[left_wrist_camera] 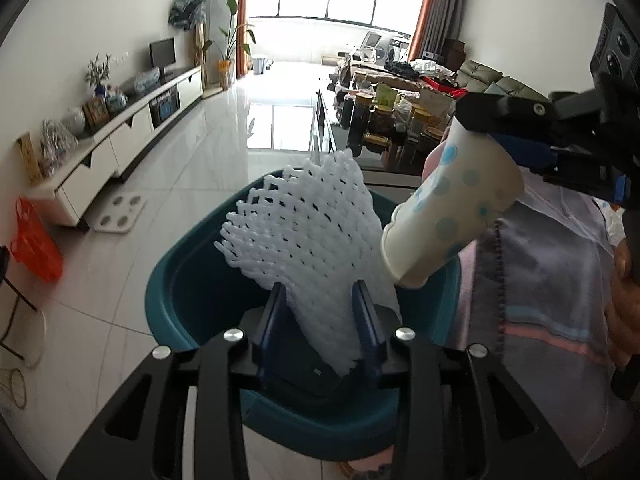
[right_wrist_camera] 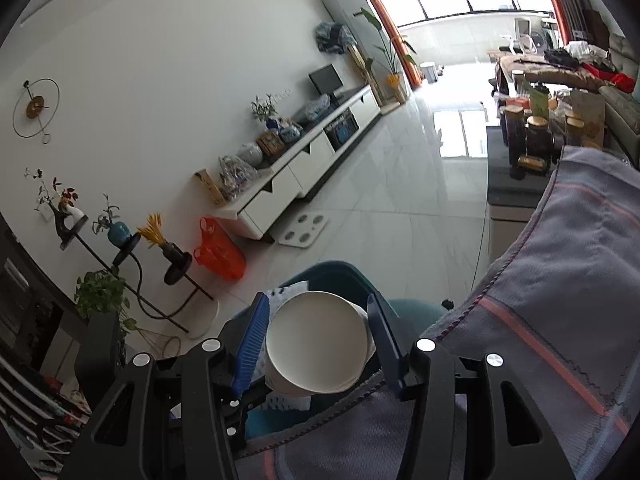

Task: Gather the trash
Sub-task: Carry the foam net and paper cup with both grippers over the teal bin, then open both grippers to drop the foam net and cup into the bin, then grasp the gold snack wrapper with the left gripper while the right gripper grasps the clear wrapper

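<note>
Left hand-held gripper [left_wrist_camera: 322,300]: my jaws stand partly apart with the white foam net [left_wrist_camera: 304,232] between them; I cannot tell whether the pads press on it.
Right hand-held gripper [right_wrist_camera: 318,344]: closed about halfway on a paper cup [right_wrist_camera: 316,346], one pad on each side of it.
Pose: both of mine tilt downward over the teal bin [left_wrist_camera: 176,280].
Foam net: fans up and out above the bin's open mouth.
Cup: cream with blue dots, tipped on its side, rim touching the net's edge.
Beside the bin: a grey striped cloth [left_wrist_camera: 552,280] to the right.
</note>
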Motion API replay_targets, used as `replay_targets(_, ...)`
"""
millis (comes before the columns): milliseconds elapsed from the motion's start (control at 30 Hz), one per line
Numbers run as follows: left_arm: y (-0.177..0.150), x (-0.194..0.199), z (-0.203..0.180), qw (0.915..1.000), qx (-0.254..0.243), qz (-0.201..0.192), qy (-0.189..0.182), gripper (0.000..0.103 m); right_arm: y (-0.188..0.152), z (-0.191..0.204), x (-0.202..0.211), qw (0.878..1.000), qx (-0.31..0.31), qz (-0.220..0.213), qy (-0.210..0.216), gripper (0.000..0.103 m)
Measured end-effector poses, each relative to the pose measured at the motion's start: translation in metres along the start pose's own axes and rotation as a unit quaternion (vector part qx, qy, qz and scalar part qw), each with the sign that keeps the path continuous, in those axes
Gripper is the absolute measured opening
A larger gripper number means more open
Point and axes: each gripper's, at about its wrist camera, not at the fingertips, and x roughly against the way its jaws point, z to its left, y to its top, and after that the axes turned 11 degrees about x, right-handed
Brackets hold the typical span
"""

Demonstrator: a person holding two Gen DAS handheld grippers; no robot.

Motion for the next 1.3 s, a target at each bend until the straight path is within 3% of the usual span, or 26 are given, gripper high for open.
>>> replay_targets(267, 0.003, -0.012, 0.017, 0.9994, 0.034, 0.011, 0.005, 0.044, -0.004, -0.004, -0.01, 1.0, -0.015, 0.02, -0.003, 0.058)
replay_targets(467, 0.004, 0.022, 0.009, 0.9986, 0.034, -0.039, -0.009, 0.052, -0.005, -0.006, 0.018, 1.0, -0.015, 0.003, 0.001, 0.06)
replay_targets(700, -0.001, 0.083, -0.038, 0.9893, -0.01, -0.115, -0.09, 0.067, -0.017, 0.001, 0.089, 0.998, 0.025, -0.041, -0.031, 0.068)
replay_targets(800, -0.014, 0.097, -0.064, 0.9829, -0.031, -0.126, -0.13, 0.077, -0.031, -0.004, 0.126, 0.996, 0.034, -0.06, -0.063, 0.071)
replay_targets(1000, -0.043, 0.099, -0.133, 0.9693, -0.09, -0.107, -0.202, 0.087, -0.07, -0.03, 0.196, 0.986, 0.025, -0.078, -0.144, 0.073)
replay_targets(1300, -0.072, 0.075, -0.218, 0.9471, -0.144, -0.033, -0.285, 0.087, -0.122, -0.067, 0.277, 0.968, -0.029, -0.092, -0.234, 0.075)
